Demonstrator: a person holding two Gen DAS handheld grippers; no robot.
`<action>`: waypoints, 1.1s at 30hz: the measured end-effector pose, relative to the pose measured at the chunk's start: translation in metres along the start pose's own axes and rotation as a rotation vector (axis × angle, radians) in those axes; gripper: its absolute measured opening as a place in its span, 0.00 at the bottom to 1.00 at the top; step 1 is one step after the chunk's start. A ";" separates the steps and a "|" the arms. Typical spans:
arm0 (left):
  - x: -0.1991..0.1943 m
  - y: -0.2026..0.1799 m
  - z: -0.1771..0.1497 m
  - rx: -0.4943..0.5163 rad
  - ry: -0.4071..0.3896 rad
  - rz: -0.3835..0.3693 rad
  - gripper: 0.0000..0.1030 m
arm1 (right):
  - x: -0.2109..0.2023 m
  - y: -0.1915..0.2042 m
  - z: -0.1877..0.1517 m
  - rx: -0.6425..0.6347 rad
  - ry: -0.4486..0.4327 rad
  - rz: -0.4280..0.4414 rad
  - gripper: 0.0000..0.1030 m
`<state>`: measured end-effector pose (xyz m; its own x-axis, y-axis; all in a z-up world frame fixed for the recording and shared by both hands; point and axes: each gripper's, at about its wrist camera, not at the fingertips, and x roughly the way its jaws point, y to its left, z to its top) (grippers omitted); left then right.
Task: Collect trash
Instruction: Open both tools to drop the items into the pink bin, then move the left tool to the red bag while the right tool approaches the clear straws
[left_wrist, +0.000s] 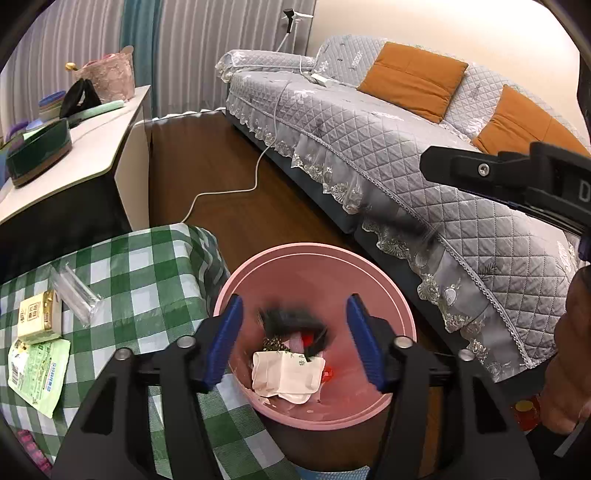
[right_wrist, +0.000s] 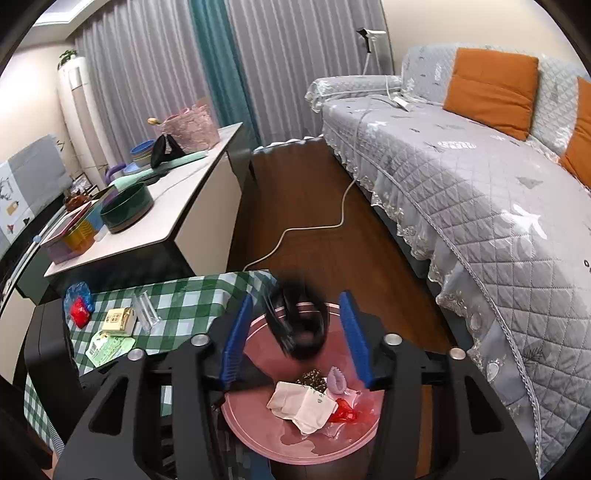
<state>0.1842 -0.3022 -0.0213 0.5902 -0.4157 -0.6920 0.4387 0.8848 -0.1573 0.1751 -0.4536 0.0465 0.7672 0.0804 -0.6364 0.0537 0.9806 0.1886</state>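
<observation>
A pink trash bin (left_wrist: 391, 295) stands on the floor beside the green checked table (left_wrist: 147, 266); it also shows in the right wrist view (right_wrist: 258, 424). Inside lie a crumpled white wrapper (left_wrist: 284, 373), red plastic (right_wrist: 343, 410) and other scraps. A blurred black bundle (right_wrist: 299, 325) is in mid-air over the bin, between the fingers of my right gripper (right_wrist: 297, 336), touching neither; it also shows in the left wrist view (left_wrist: 295, 321). My left gripper (left_wrist: 293, 339) is open and empty above the bin. Both grippers are open.
On the table lie a small cream box (left_wrist: 38, 317), a green packet (left_wrist: 37, 373), a clear wrapper (left_wrist: 74, 291) and a blue and red wrapper (right_wrist: 78, 302). A grey sofa (left_wrist: 406, 147) is on the right, a white cable (left_wrist: 229, 192) on the floor, a white sideboard (left_wrist: 74, 147) behind.
</observation>
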 end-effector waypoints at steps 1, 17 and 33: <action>-0.002 0.002 -0.002 -0.003 0.002 0.000 0.57 | 0.000 0.000 0.000 0.000 -0.001 -0.002 0.49; -0.083 0.055 -0.011 -0.001 -0.069 0.021 0.45 | -0.004 0.055 0.004 -0.062 -0.053 0.046 0.49; -0.133 0.196 -0.029 -0.137 -0.168 0.251 0.41 | 0.026 0.151 -0.013 -0.186 -0.059 0.163 0.48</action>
<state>0.1719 -0.0677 0.0195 0.7768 -0.1995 -0.5973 0.1769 0.9794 -0.0971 0.1948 -0.3008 0.0487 0.7921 0.2346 -0.5635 -0.1881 0.9721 0.1403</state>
